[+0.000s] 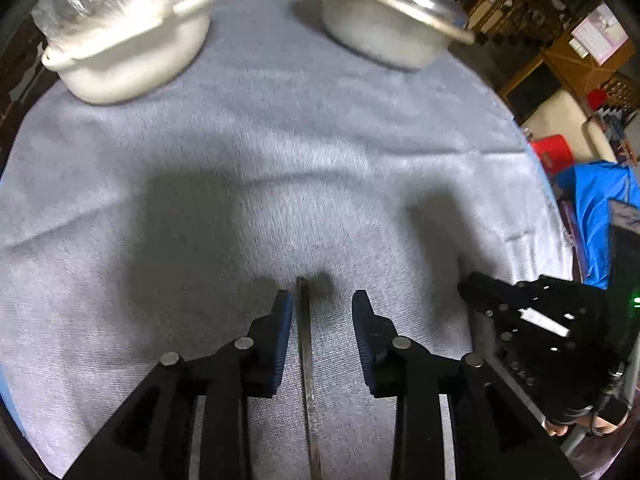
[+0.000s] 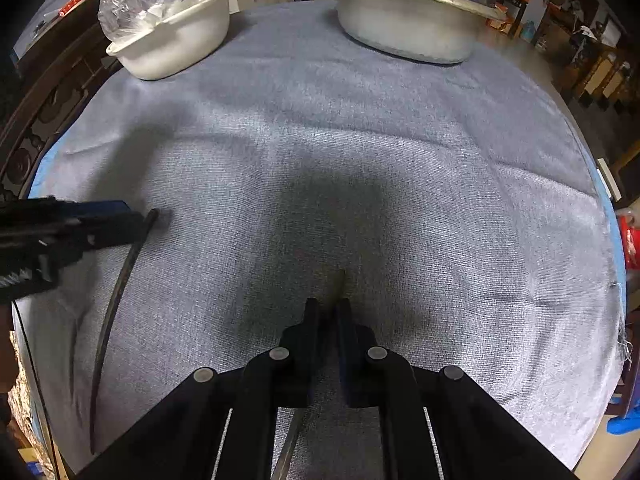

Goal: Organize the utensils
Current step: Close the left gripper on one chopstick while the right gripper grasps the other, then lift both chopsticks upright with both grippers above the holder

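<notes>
A thin dark metal stick point(image 1: 306, 360) runs between the fingers of my left gripper point(image 1: 320, 300). It sits close to the left pad, while the right pad stands well clear of it. In the right wrist view the same stick point(image 2: 116, 300) stretches from the left gripper point(image 2: 134, 220) toward the near table edge, over the grey cloth point(image 2: 320, 120). My right gripper point(image 2: 328, 304) is shut on a second thin metal stick point(image 2: 340, 280), whose tip pokes out past the pads just above the cloth. The right gripper point(image 1: 472, 290) also shows at the right of the left wrist view.
A white pot point(image 1: 132, 68) holding a clear plastic bag stands at the back left point(image 2: 180, 44). A metal pot with a tilted lid point(image 1: 380, 36) stands at the back right point(image 2: 408, 28). The cloth point(image 1: 320, 140) covers a round table; furniture and boxes lie beyond its edge.
</notes>
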`<state>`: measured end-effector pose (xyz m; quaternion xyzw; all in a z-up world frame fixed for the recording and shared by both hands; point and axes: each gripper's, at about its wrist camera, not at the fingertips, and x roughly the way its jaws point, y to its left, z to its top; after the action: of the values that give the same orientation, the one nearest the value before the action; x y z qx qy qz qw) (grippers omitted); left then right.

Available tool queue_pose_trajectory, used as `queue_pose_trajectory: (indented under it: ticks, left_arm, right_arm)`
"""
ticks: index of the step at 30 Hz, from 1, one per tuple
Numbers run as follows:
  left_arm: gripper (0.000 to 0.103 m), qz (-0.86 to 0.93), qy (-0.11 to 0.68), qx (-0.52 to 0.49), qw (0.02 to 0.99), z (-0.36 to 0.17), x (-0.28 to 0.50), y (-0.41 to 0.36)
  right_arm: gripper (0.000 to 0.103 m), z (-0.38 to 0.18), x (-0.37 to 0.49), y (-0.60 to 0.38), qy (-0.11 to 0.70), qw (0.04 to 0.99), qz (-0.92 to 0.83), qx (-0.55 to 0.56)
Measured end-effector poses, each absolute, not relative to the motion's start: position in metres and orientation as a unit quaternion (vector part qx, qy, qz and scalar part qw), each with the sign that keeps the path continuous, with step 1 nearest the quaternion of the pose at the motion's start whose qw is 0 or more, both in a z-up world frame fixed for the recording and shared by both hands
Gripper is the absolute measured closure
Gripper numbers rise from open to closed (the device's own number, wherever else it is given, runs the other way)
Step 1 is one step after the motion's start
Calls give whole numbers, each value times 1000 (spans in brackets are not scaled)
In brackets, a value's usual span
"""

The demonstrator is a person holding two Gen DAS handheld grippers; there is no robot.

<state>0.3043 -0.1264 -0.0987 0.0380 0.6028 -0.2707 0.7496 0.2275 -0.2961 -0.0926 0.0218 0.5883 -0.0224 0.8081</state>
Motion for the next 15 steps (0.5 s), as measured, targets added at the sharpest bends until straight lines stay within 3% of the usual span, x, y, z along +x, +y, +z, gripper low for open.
queue_pose_trajectory:
  ticks: [7,9,15]
  left_arm:
    - [76,-267,597,78,752,-108,295,-136]
    - [98,-254,597,84,756,-110,295,-132]
    - [98,-251,585,65,769,-111,288,-115]
  right_arm:
    - [93,-94,235,-296,598,801,-22,18]
    - [94,-94,236,-294,598,801,-23,14]
    - [97,-93,229,-293,572,820,-16,24]
